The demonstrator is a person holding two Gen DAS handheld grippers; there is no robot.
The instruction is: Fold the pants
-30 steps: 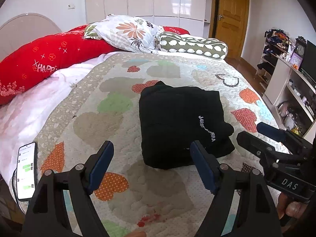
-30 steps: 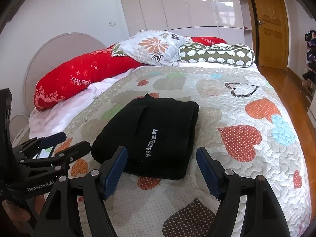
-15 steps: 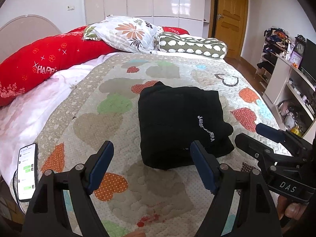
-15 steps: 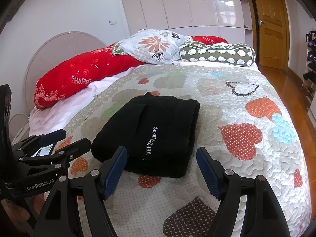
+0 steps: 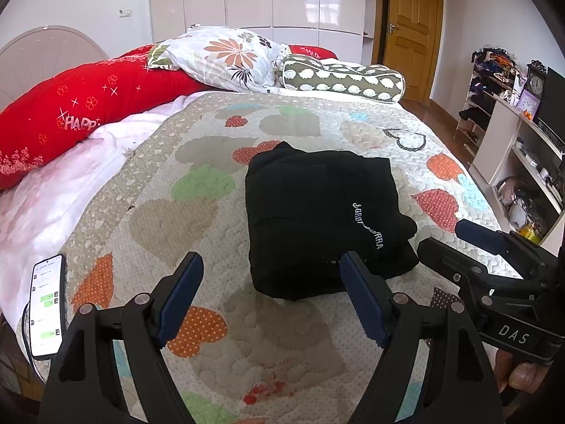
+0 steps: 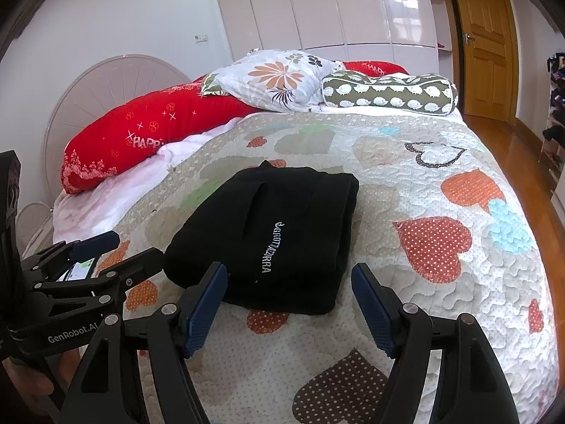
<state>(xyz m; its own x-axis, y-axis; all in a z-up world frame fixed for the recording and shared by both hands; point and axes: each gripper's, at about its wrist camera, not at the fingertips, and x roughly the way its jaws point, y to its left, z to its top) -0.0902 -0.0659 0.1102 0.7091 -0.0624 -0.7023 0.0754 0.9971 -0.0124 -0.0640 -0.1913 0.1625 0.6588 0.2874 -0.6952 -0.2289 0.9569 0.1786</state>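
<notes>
The black pants (image 5: 317, 215) lie folded into a compact rectangle on the heart-patterned quilt (image 5: 197, 190), white lettering on top. They also show in the right wrist view (image 6: 279, 233). My left gripper (image 5: 270, 265) is open and empty, held above the quilt just short of the pants' near edge. My right gripper (image 6: 287, 275) is open and empty, just short of the pants' near edge. Each gripper shows in the other's view: the right one (image 5: 455, 236) at the right, the left one (image 6: 130, 247) at the left.
A phone (image 5: 47, 304) lies at the bed's near left edge. A red bolster (image 5: 81, 113), a floral pillow (image 5: 226, 56) and a green patterned bolster (image 5: 346, 77) sit at the head. Shelves (image 5: 522, 148) stand right of the bed, a wooden door (image 5: 409, 31) beyond.
Both grippers have drawn back and up a little from the folded pants. The pants have not moved.
</notes>
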